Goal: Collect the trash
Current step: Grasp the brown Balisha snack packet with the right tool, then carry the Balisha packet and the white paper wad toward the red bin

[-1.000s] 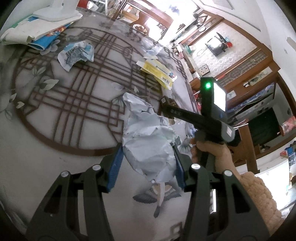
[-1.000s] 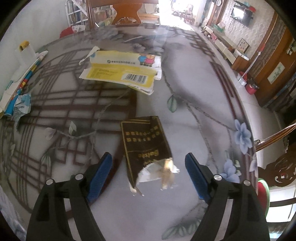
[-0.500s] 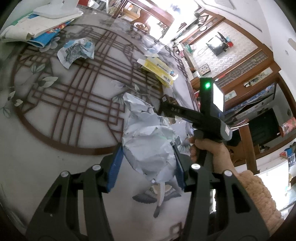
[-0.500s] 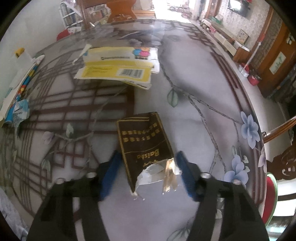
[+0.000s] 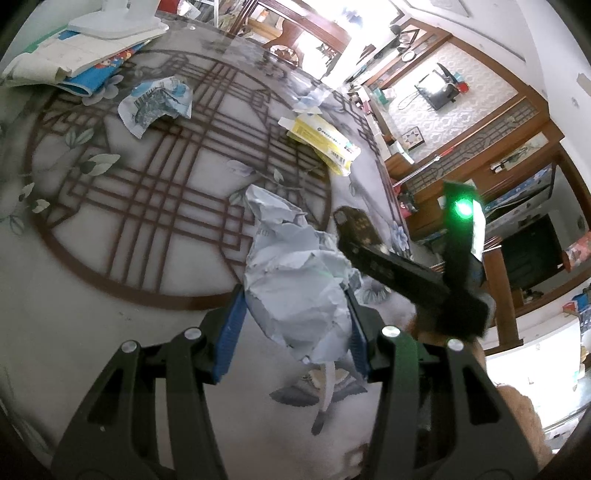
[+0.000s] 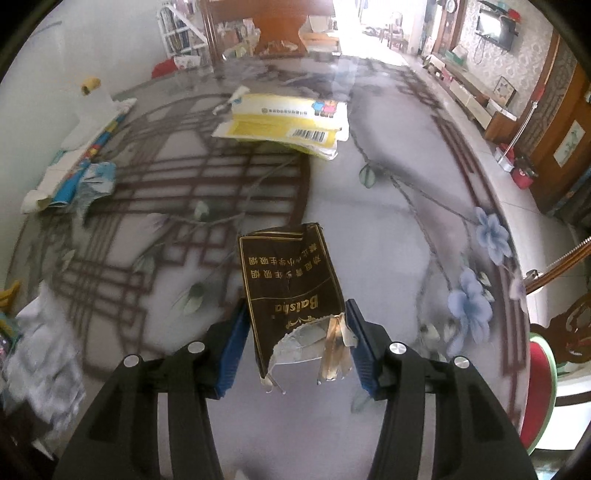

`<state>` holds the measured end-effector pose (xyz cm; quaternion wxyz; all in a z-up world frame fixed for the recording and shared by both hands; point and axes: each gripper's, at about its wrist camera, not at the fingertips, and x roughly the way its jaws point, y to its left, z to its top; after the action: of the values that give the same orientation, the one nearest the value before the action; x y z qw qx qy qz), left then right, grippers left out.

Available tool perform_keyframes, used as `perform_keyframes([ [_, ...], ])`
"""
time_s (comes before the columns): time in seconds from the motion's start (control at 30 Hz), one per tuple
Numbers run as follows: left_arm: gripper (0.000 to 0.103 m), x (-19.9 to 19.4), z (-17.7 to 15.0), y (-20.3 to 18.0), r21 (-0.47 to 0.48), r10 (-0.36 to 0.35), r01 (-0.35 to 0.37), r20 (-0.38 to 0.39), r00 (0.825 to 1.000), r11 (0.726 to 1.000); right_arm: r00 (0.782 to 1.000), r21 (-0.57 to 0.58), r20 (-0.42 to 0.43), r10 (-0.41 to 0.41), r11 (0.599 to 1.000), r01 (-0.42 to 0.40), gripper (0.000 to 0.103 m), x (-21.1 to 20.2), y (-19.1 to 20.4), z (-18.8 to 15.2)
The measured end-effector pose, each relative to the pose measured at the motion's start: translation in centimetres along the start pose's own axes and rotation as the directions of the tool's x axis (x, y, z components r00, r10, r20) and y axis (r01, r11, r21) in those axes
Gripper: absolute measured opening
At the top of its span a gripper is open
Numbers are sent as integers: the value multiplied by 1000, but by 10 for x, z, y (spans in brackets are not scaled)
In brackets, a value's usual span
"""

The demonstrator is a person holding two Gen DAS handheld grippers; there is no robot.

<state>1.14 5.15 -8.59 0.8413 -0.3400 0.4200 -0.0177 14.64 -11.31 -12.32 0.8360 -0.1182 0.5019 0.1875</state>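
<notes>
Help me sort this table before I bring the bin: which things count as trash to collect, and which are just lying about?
Trash:
- crumpled white paper wad, in left gripper
- torn dark brown cigarette pack, in right gripper
- flattened yellow-and-white carton
- crumpled blue-and-white wrapper

Lying about, probably:
- stack of white and blue booklets
- white stand base

Lots of bare table in the middle, with trash around it

The table (image 6: 388, 229) is bare in the middle and toward its right edge, so a hand could pass there. The flat yellow box (image 6: 284, 123) lies toward the far edge. A crumpled blue wrapper (image 5: 157, 101) and a pile of papers (image 5: 77, 61) block the far left edge. The right gripper (image 6: 297, 332) with its brown packet (image 6: 291, 288) is just beside the left gripper (image 5: 295, 325) and its crumpled white paper (image 5: 295, 280).
</notes>
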Motion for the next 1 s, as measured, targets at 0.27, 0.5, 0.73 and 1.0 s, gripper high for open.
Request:
perform_keyframes([
  [0.27, 48, -4, 0, -7, 64, 58, -60, 41, 998, 996, 994, 25, 96, 43, 999, -46, 50, -53, -2, -37],
  [0.5, 48, -1, -1, -6, 69, 79, -81, 36, 996, 994, 991, 20, 121, 52, 998, -55, 50, -78, -3, -61],
  [0.73, 48, 2, -6, -12, 104, 107, -110, 36, 994, 988, 988, 54, 142, 65, 996, -73, 50, -93, -13, -83],
  [1.0, 48, 2, -11, -21, 153, 103, -111, 57, 993, 982, 986, 86, 161, 34, 995, -49, 43, -105, -31, -107],
])
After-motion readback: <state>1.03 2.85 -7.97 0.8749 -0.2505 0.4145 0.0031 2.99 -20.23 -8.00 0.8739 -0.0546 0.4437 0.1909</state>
